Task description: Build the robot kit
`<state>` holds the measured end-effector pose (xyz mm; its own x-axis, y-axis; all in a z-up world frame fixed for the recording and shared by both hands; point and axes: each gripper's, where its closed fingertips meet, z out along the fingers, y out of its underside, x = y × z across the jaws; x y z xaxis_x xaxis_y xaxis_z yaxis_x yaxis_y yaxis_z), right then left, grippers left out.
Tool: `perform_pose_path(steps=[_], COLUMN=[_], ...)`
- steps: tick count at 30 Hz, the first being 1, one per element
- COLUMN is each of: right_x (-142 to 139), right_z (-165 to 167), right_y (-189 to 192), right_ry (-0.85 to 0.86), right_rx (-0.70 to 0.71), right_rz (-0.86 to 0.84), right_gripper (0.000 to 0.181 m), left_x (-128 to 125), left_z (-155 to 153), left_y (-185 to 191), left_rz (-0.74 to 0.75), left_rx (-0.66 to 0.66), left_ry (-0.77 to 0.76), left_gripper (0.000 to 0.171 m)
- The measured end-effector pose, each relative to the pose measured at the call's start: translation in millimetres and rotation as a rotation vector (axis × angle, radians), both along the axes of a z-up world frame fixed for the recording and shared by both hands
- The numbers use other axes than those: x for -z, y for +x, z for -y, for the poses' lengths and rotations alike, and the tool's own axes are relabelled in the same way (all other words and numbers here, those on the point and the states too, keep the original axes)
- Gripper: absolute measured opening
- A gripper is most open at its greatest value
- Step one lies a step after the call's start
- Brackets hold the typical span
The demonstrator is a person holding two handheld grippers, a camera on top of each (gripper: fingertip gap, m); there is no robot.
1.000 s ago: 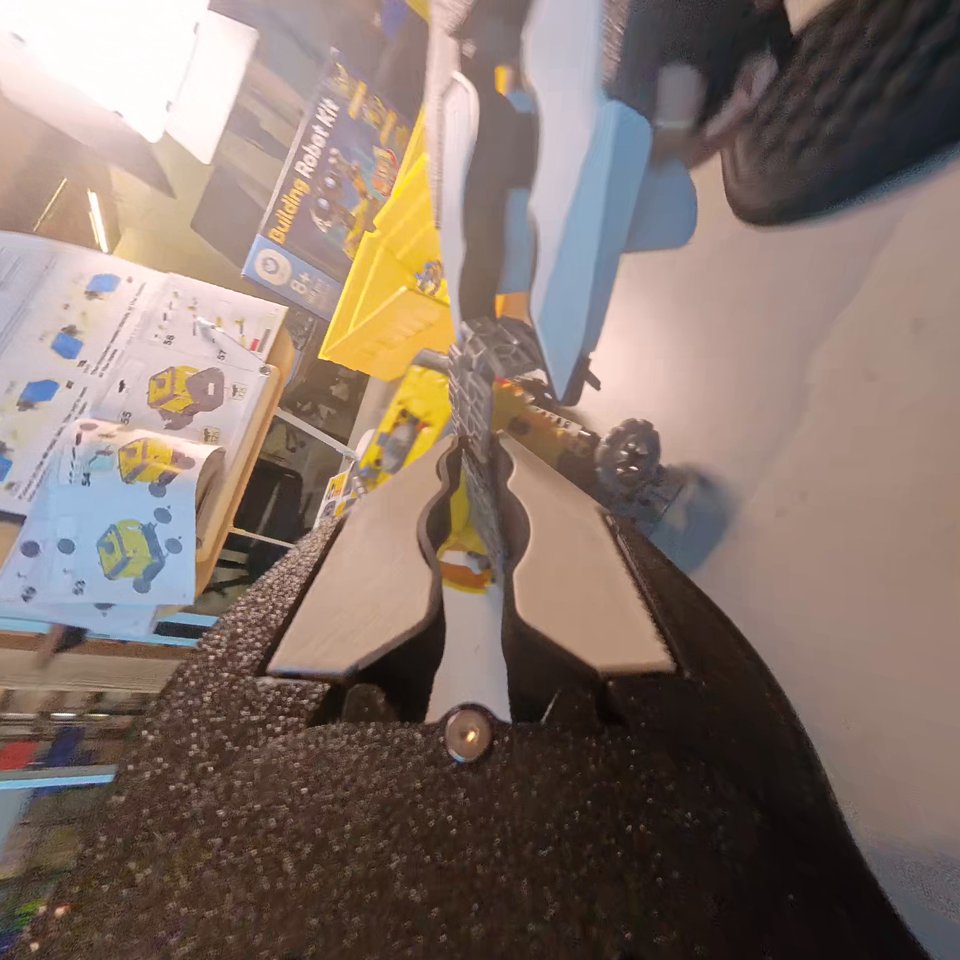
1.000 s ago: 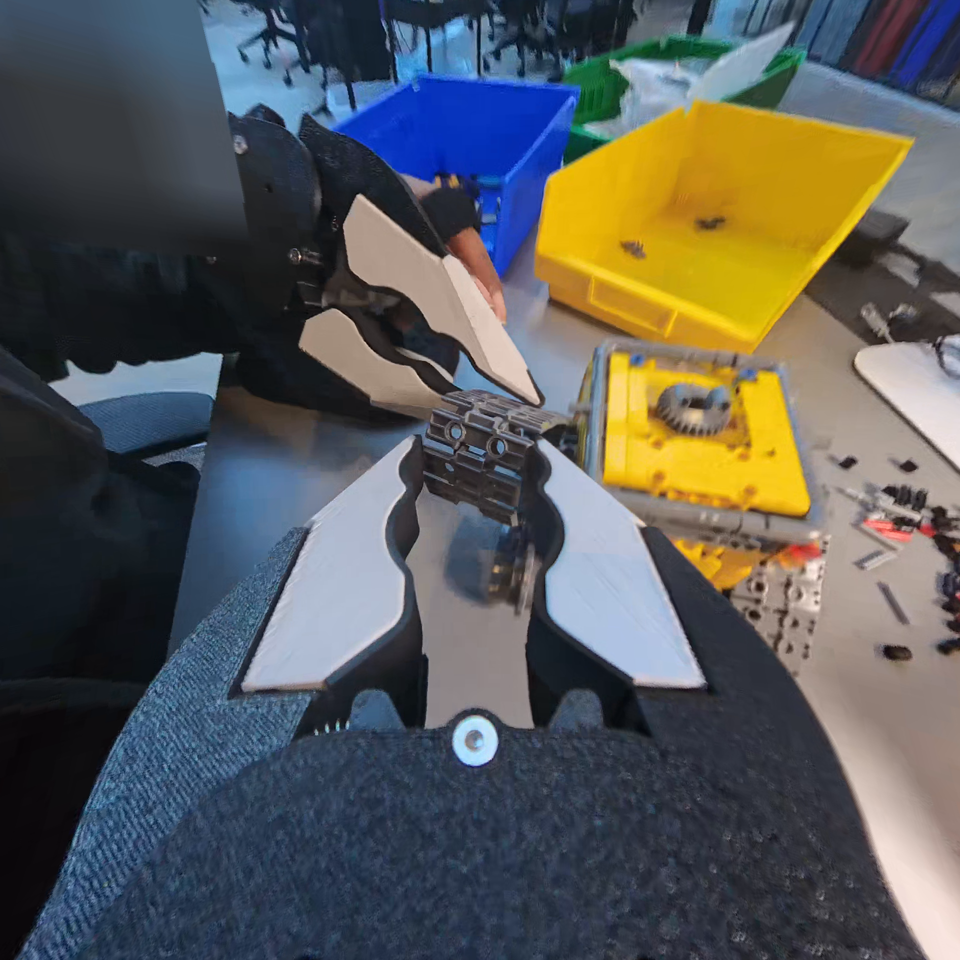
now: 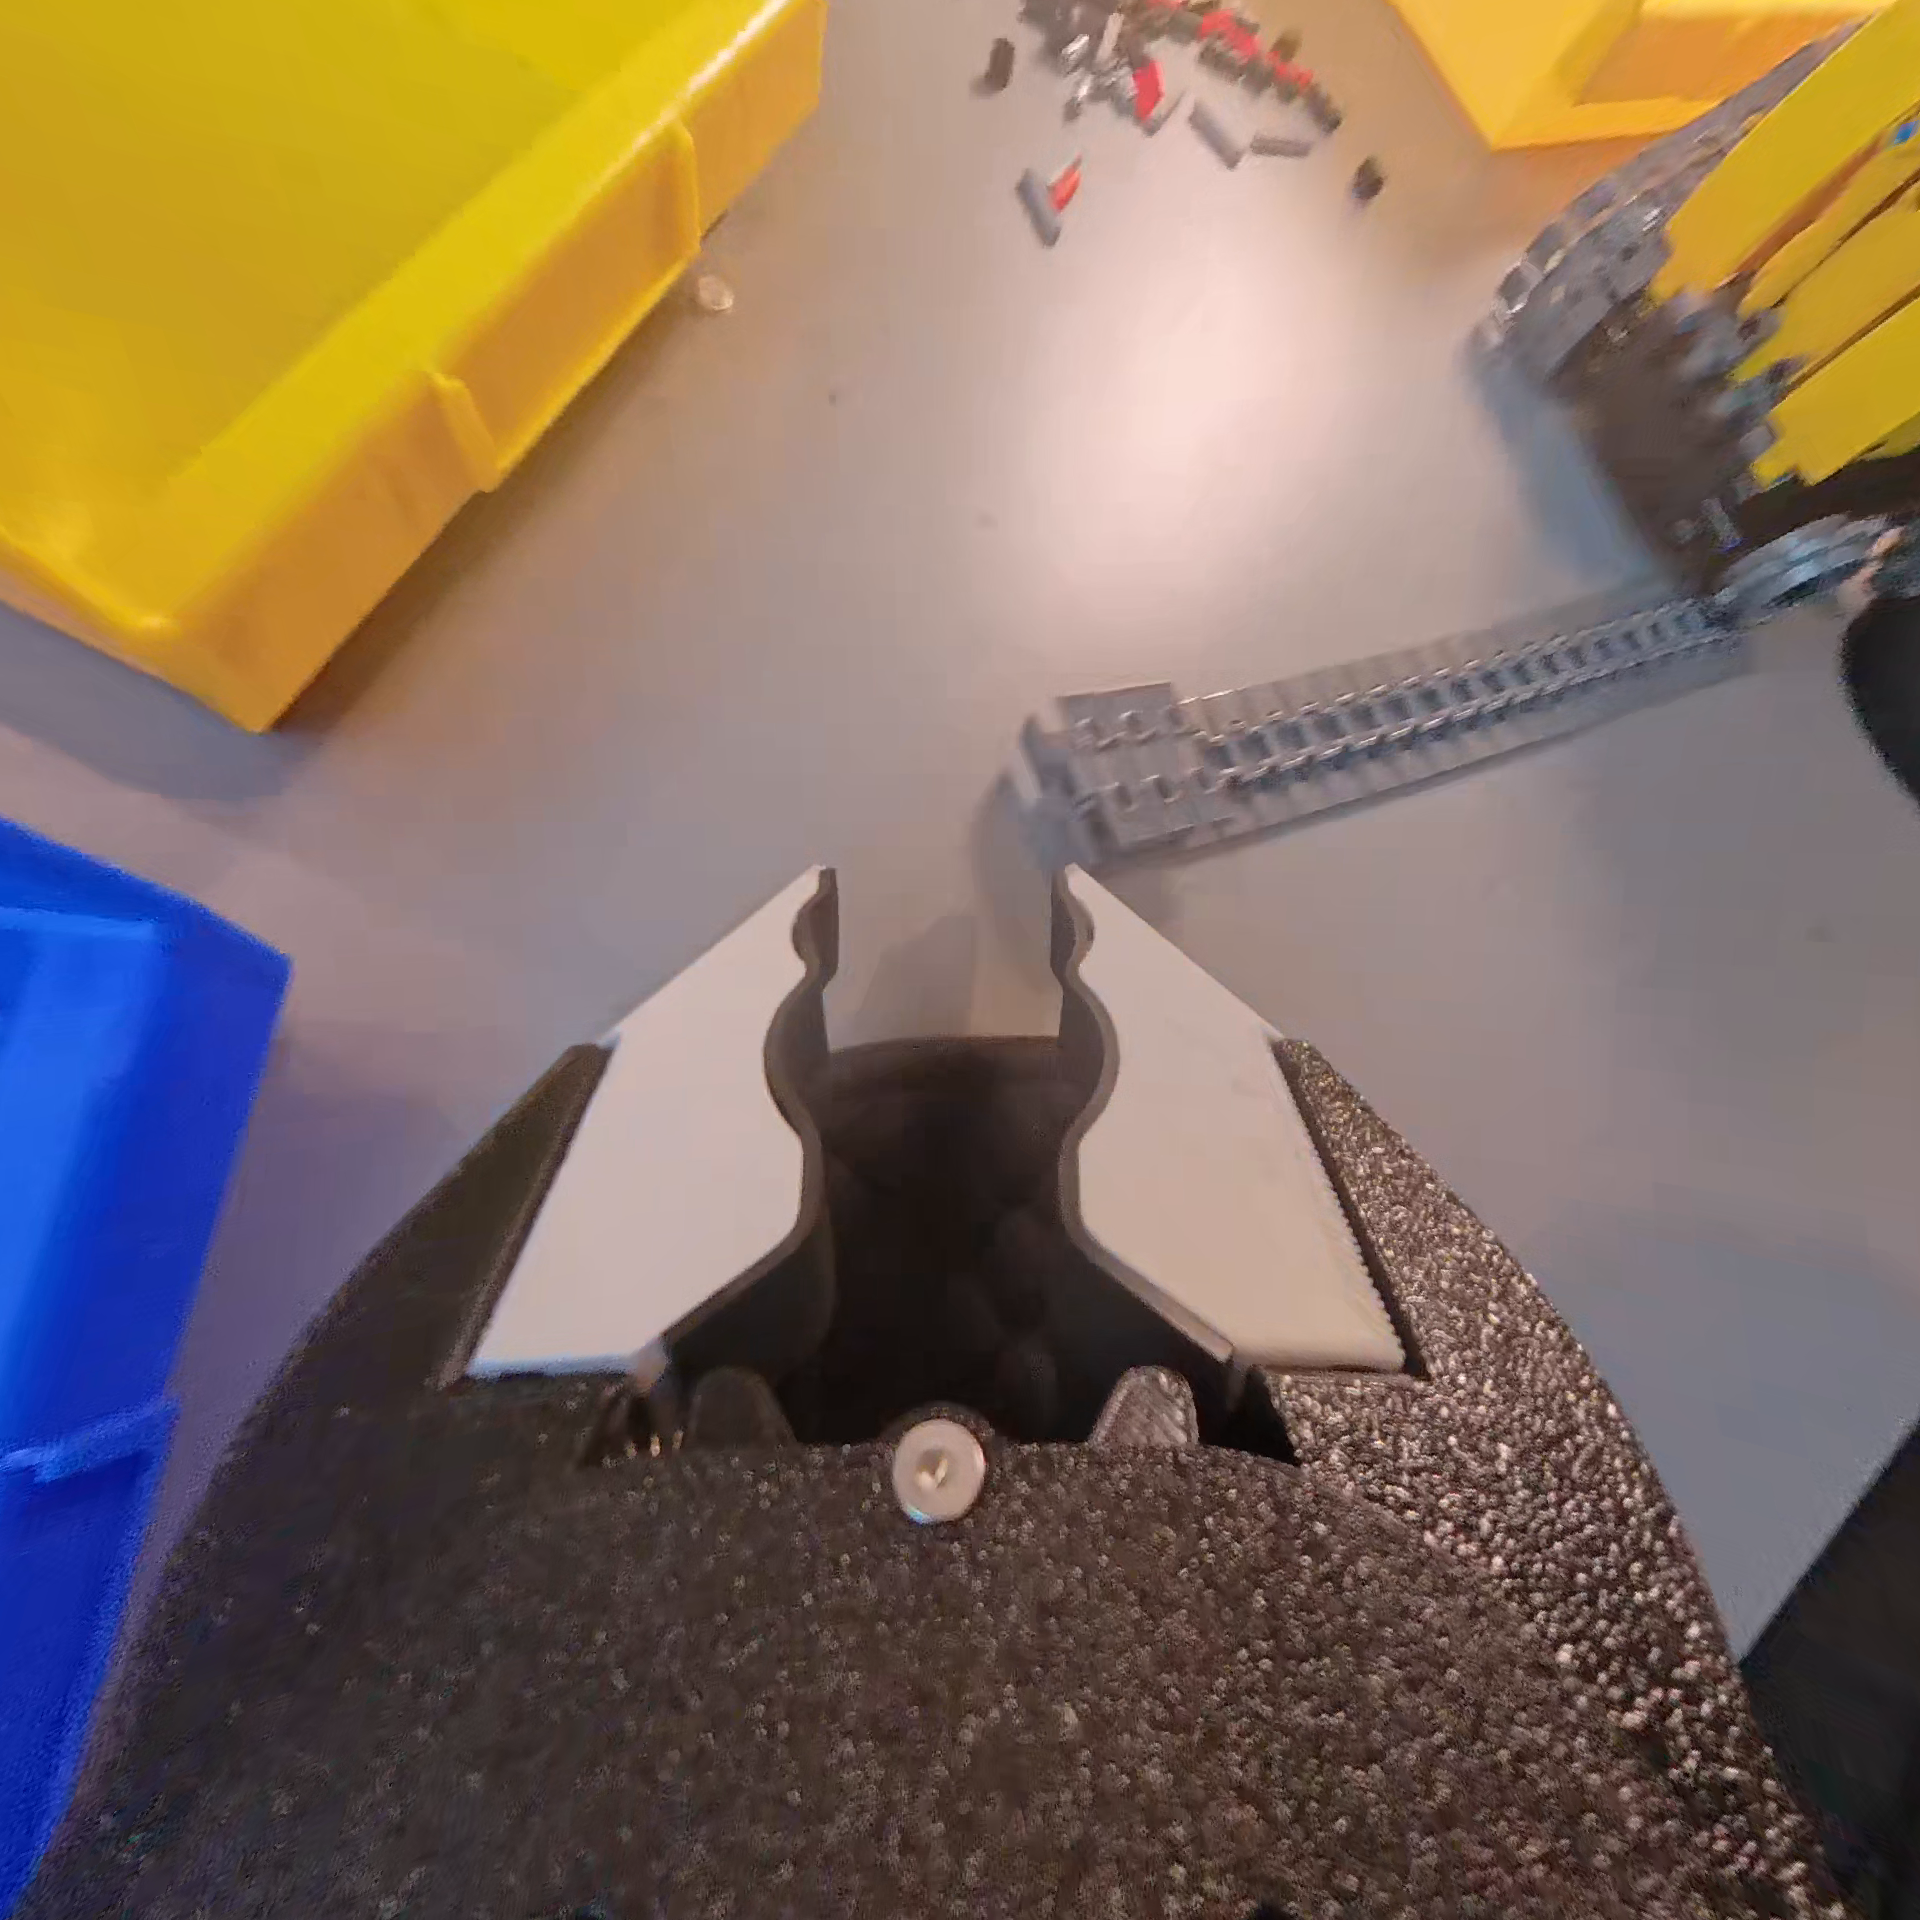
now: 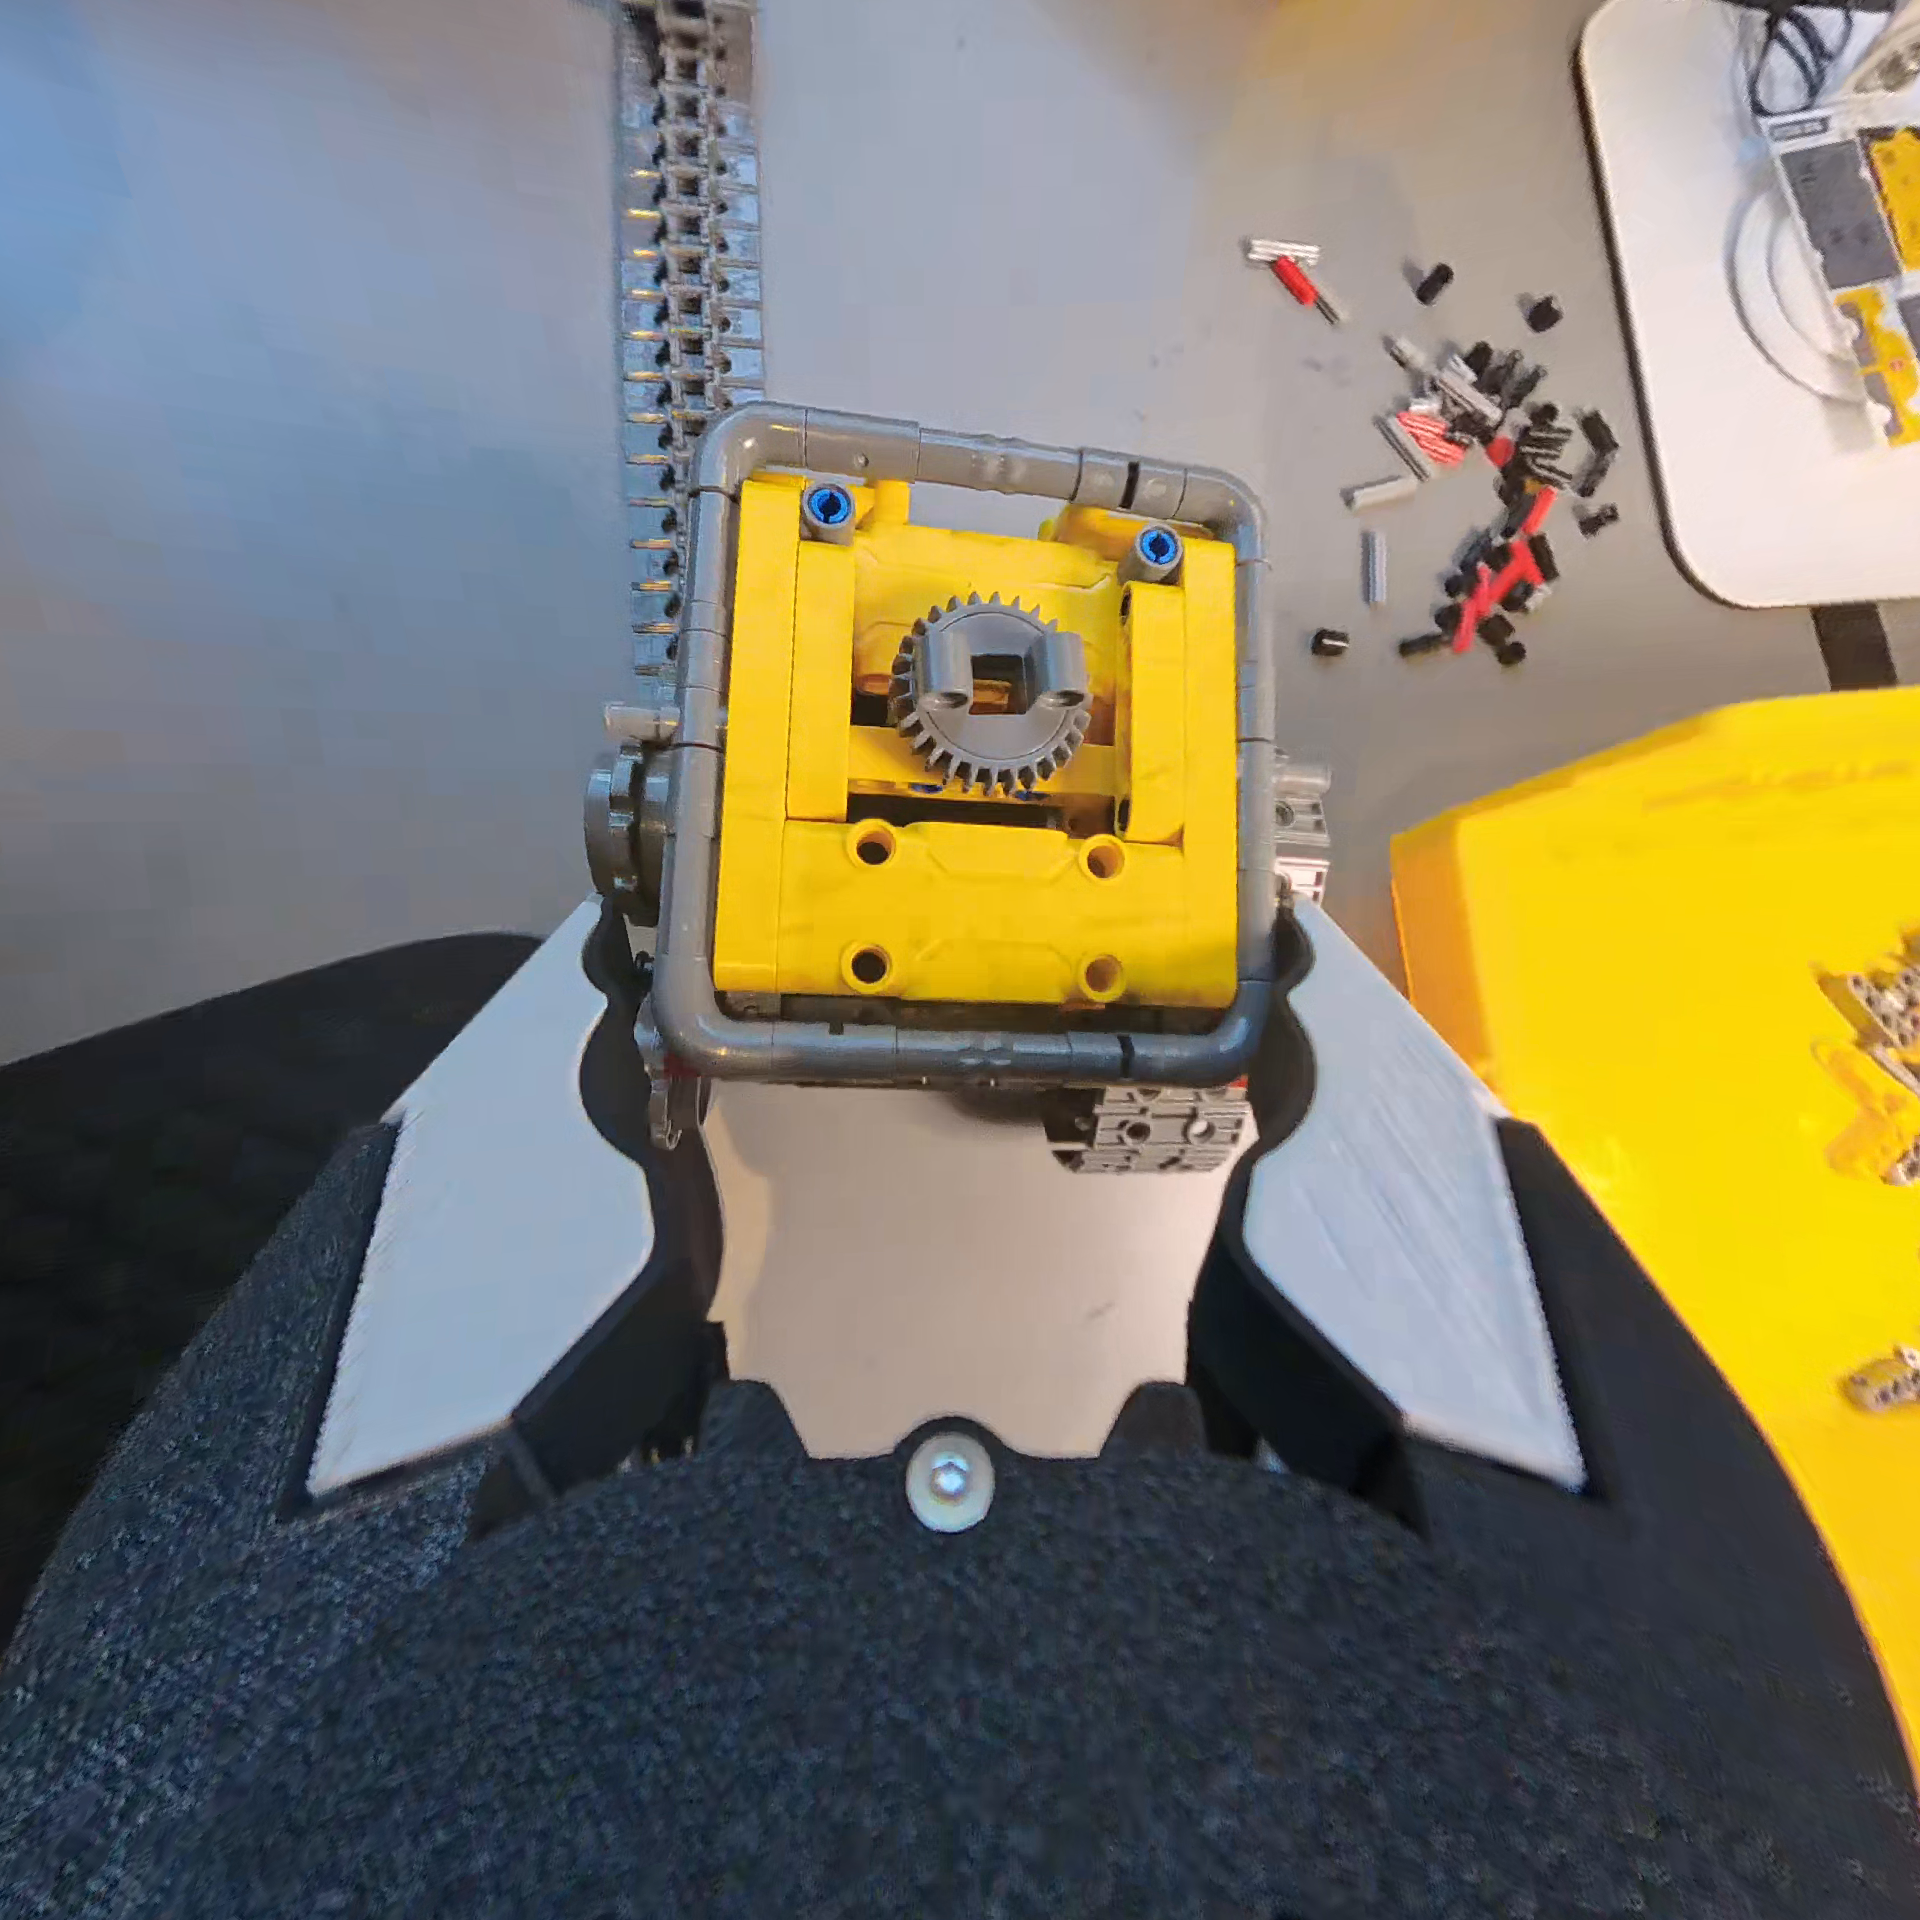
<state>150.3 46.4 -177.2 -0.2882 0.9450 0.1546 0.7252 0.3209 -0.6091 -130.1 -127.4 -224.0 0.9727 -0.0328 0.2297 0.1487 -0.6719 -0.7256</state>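
Observation:
A yellow brick-built model [image 4: 977, 914] with a grey frame and a grey gear [image 4: 987, 696] on top sits between the fingers of my right gripper [image 4: 948, 935]. Its fingertips press on the model's two sides. A grey track chain [image 4: 691, 312] runs from the model's left side away across the grey table. In the left wrist view the track chain [image 3: 1351, 727] lies flat and leads to the blurred model [image 3: 1766, 260] at the right edge. My left gripper [image 3: 945, 904] is open and empty, just short of the track's free end.
A yellow bin [image 3: 312, 312] stands at the upper left and a blue bin [image 3: 94, 1143] at the left. Small loose black, red and grey parts [image 4: 1475, 468] lie beyond the model. Another yellow bin [image 4: 1662, 987] is at the right, and a white board with printed sheets [image 4: 1766, 260] lies farther off. The grippers' ends are close to 35 cm from one another.
My left gripper has let go of the track, opened and turned down toward the table. My right gripper has left the track end and now grips the yellow model. The track lies stretched out flat.

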Motion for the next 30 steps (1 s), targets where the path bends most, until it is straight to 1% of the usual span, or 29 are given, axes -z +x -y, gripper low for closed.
perform_pose_path(steps=[2, 4, 6, 8, 10, 11, 12, 13, 14, 15, 16, 17, 18, 19, 21, 23, 24, 26, 28, 29, 30], right_x=[0.1, -1.1, -1.3, -2.1, -1.4, -1.0, -0.7, -0.8, -1.0, -0.9, -1.3, -1.5, -0.4, 0.0, -0.2, -0.3, -0.3, 0.0, -1.1, -5.4, -15.8], right_z=[-7.5, -12.9, -13.8, -13.6, -16.4, -18.6, -21.1, -23.8, -26.4, -29.3, -31.8, -33.5, -35.6, -38.3, -41.9, -46.6, -48.6, -52.3, -58.1, -60.7, -58.0], right_y=[7.0, 13.4, 16.2, 18.2, 22.3, 25.6, 30.1, 35.4, 41.1, 47.1, 53.1, 59.3, 65.9, 71.8, 81.4, 89.2, 92.7, 99.5, 107.6, 110.1, 109.6], right_ry=[0.023, 0.051, 0.034, 0.020, 0.028, 0.032, 0.036, 0.034, 0.030, 0.026, 0.020, 0.018, 0.024, 0.037, 0.037, 0.040, 0.043, 0.049, 0.073, 0.087, 0.072], right_rx=[0.021, 0.031, 0.026, 0.010, 0.001, -0.003, -0.006, -0.006, -0.003, -0.001, 0.000, -0.007, -0.014, -0.019, -0.013, 0.006, 0.013, 0.030, 0.063, 0.088, 0.105], right_rz=[-0.011, -0.009, -0.016, -0.007, 0.026, 0.042, 0.057, 0.069, 0.076, 0.082, 0.085, 0.087, 0.096, 0.102, 0.107, 0.114, 0.116, 0.126, 0.150, 0.143, 0.102], right_gripper=[0.119, 0.119, 0.118, 0.116, 0.116, 0.116, 0.116, 0.115, 0.115, 0.115, 0.115, 0.115, 0.115, 0.114, 0.114, 0.114, 0.114, 0.114, 0.115, 0.113, 0.111], left_x=[-0.5, -4.8, -5.7, -3.8, 10.9, 20.8, 22.8, 18.0, 15.3, 12.8, 9.9, 10.0, 14.2, 18.9, 15.7, 8.7, 4.7, 1.6, 7.7, 11.9, 15.5], left_z=[0.2, -3.3, -9.9, -23.2, -33.2, -35.4, -36.6, -38.4, -38.7, -37.4, -34.1, -28.1, -20.9, -15.7, -10.0, -4.8, -5.6, -8.3, -14.0, -17.4, -20.7], left_y=[-5.6, 2.0, 21.8, 43.6, 61.5, 63.0, 66.1, 67.6, 66.0, 65.4, 70.1, 72.6, 68.8, 59.6, 45.6, 40.4, 36.8, 38.5, 45.5, 48.0, 49.3], left_rz=[-0.051, -0.087, -0.132, -0.222, -0.333, -0.418, -0.476, -0.489, -0.469, -0.410, -0.289, -0.161, -0.081, -0.062, -0.055, -0.045, -0.075, -0.158, -0.215, -0.238, -0.265], left_rx=[0.003, 0.073, 0.205, 0.337, 0.463, 0.509, 0.559, 0.563, 0.538, 0.506, 0.479, 0.444, 0.401, 0.350, 0.269, 0.239, 0.231, 0.273, 0.318, 0.332, 0.345], left_ry=[0.000, 0.011, -0.007, -0.010, -0.055, -0.093, -0.088, -0.062, -0.060, -0.053, -0.042, -0.065, -0.113, -0.145, -0.134, -0.133, -0.119, -0.108, -0.133, -0.150, -0.161], left_gripper=[0.040, 0.045, 0.053, 0.056, 0.057, 0.052, 0.044, 0.027, 0.020, 0.008, 0.007, 0.007, 0.008, 0.012, 0.015, 0.032, 0.033, 0.040, 0.047, 0.049, 0.049])
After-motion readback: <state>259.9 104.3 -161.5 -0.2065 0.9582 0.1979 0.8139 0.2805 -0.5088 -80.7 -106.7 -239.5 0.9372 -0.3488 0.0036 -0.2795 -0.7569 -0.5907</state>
